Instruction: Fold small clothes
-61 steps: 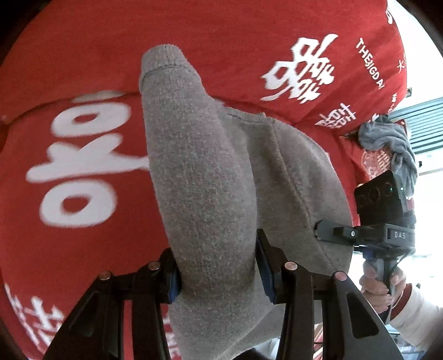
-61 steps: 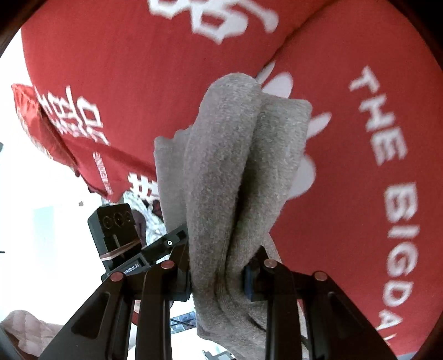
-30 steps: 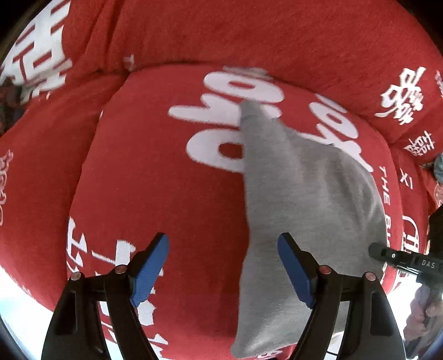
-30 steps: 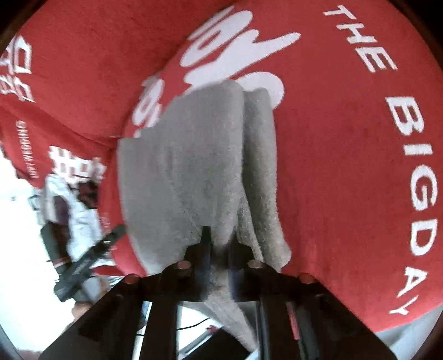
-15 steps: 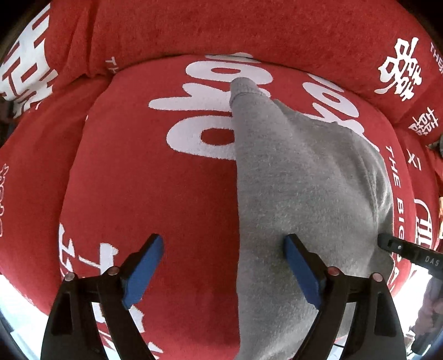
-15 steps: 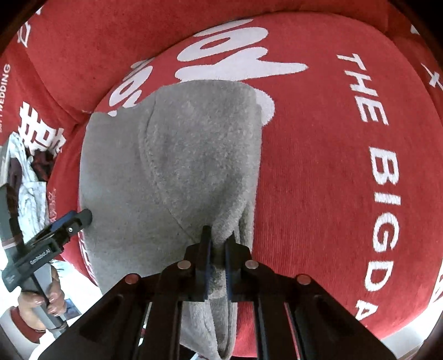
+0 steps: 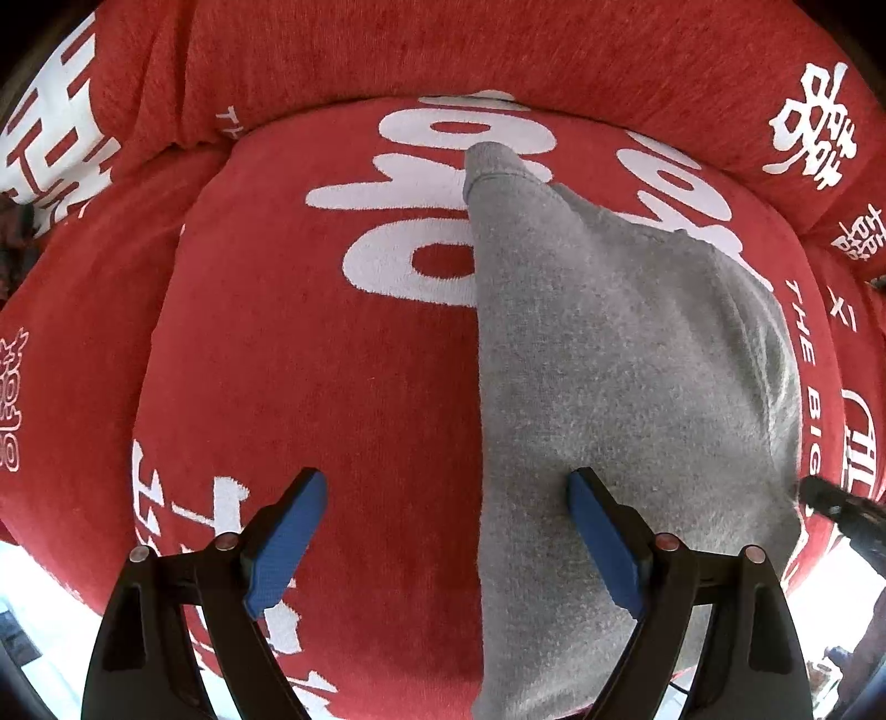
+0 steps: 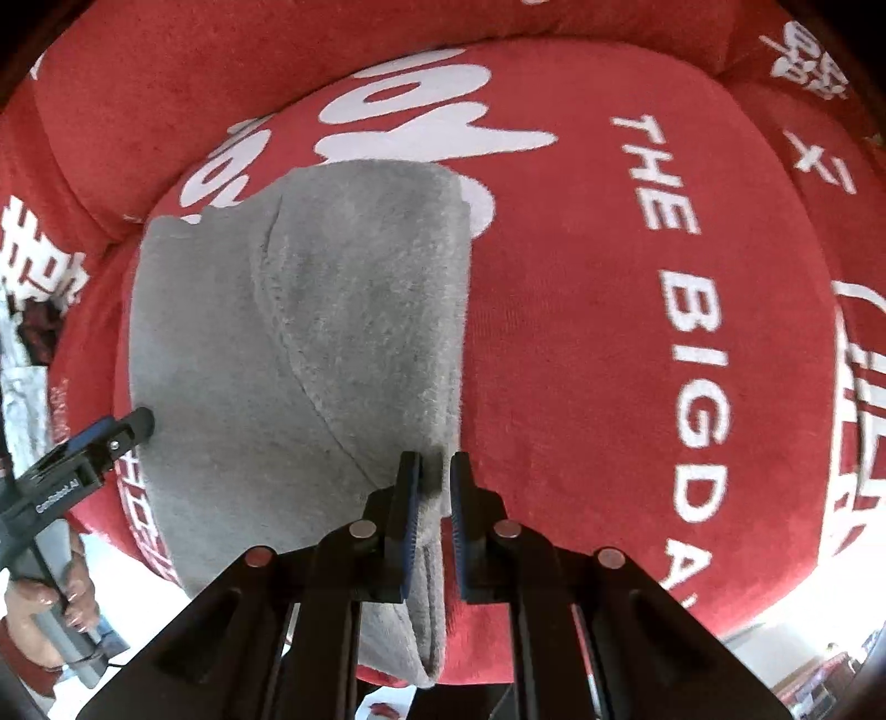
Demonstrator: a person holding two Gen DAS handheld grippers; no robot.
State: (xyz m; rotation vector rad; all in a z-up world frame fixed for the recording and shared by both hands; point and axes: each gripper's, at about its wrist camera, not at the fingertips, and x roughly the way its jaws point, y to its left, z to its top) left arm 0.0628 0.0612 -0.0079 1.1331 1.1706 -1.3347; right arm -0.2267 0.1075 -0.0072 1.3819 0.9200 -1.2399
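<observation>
A grey fleece garment [image 7: 620, 354] lies folded lengthwise on a red seat cushion [image 7: 310, 354], its narrow end pointing away. My left gripper [image 7: 446, 523] hangs open over the garment's left edge; the right blue pad [image 7: 603, 537] is above the cloth and the left pad over bare cushion, gripping nothing. My right gripper [image 8: 434, 493] is nearly shut, with the garment's [image 8: 310, 332] near right edge pinched between its pads; the jaws are just easing open. The left gripper's tip [image 8: 119, 435] shows at the garment's left side, and the right gripper's tip [image 7: 841, 509] shows at the left wrist view's right edge.
The cushion carries large white lettering [image 8: 692, 332]. A red backrest [image 7: 443, 50] rises behind it. A pile of grey and patterned clothes [image 8: 25, 354] lies off the cushion's left side. A hand [image 8: 44, 603] holds the left gripper's handle. Bright floor shows below the cushion's front edge.
Both grippers held the garment up, then lowered it flat onto the cushion. The left gripper let go and opened wide. The right gripper kept its pinch and tilted more steeply downward.
</observation>
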